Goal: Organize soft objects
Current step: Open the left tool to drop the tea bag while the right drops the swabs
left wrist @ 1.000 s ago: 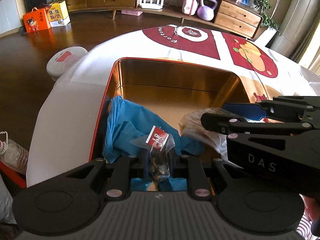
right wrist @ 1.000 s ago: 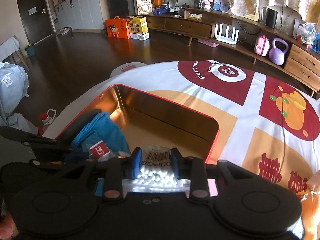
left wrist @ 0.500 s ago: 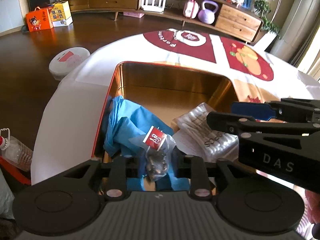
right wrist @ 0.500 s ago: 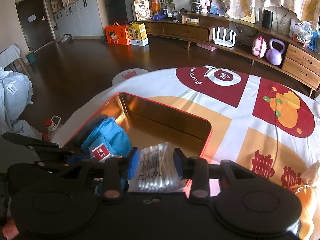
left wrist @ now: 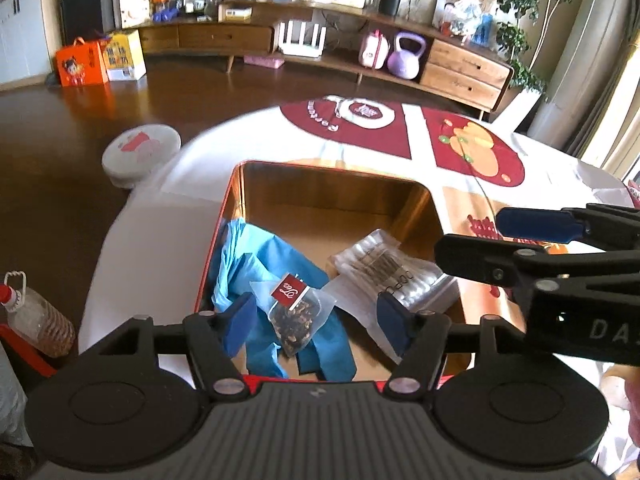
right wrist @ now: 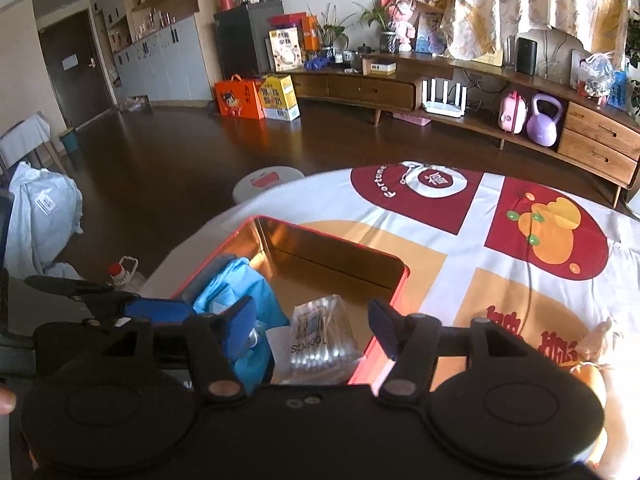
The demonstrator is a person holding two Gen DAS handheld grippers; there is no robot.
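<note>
A red tin box with a gold inside [left wrist: 336, 178] [right wrist: 332, 240] sits on the round table. In it lie blue gloves [left wrist: 256, 256] [right wrist: 236, 284], a tea bag with a red label [left wrist: 294, 308] on top of the gloves, and a clear pack of cotton swabs [left wrist: 384, 268] [right wrist: 320, 336]. My left gripper [left wrist: 316, 318] is open above the box's near edge, with the tea bag lying loose between its fingers. My right gripper [right wrist: 312, 324] is open above the swab pack; it also shows in the left wrist view [left wrist: 532, 236] at the right.
The table has a white, red and orange cloth [right wrist: 472, 216]. A soft toy [right wrist: 596, 344] lies at the right of the box. A bottle [left wrist: 36, 316] stands on the floor at the left, and a round white stool [left wrist: 140, 152] stands beyond the table.
Both grippers opened and pulled back and up. The tea bag dropped onto the gloves and the swab pack dropped into the box.
</note>
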